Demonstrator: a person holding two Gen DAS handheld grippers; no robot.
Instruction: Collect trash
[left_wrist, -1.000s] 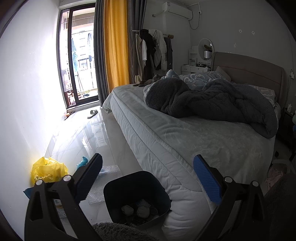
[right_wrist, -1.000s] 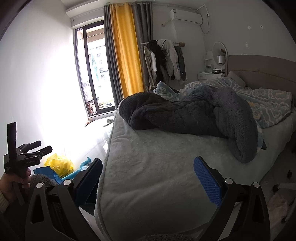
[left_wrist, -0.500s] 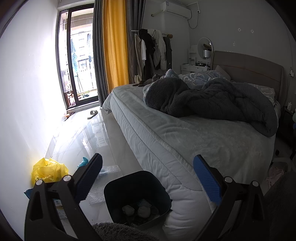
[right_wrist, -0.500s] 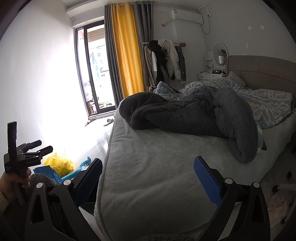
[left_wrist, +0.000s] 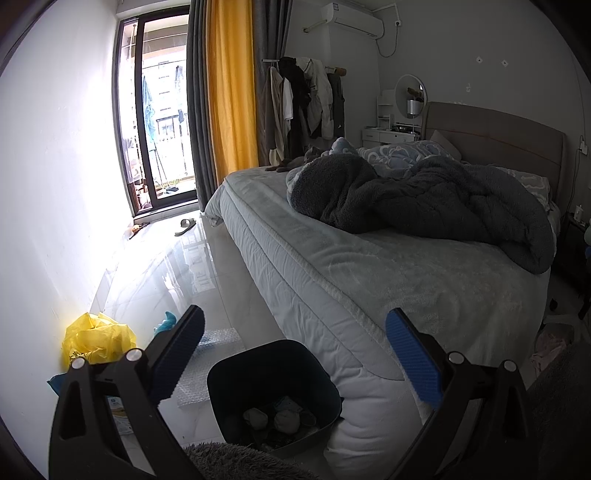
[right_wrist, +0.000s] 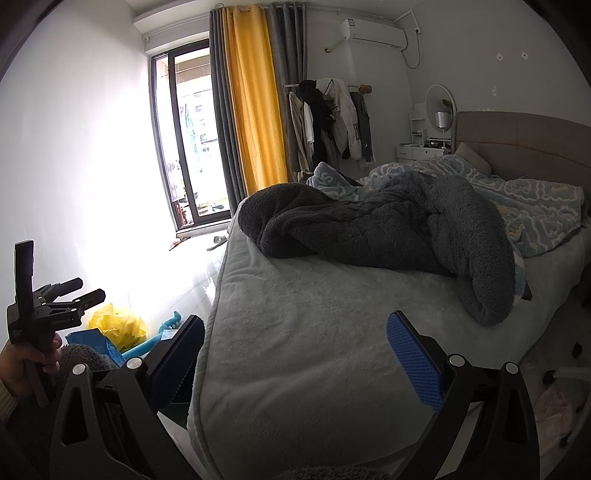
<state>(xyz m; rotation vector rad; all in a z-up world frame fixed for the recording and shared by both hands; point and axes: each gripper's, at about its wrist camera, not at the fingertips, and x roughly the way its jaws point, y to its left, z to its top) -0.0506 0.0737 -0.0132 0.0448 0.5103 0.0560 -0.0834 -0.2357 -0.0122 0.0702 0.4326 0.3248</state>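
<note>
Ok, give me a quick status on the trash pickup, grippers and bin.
Left gripper open, empty, above the dark bin. Right gripper open, empty, over the bed. Yellow bag and bubble wrap on the floor, uncollected. Nothing blocking.

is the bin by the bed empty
No, the dark bin beside the bed already holds a few crumpled wads at its bottom.

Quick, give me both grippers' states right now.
Left gripper: open, holding nothing, above the trash bin.
Right gripper: open, holding nothing, over the bed.
</note>
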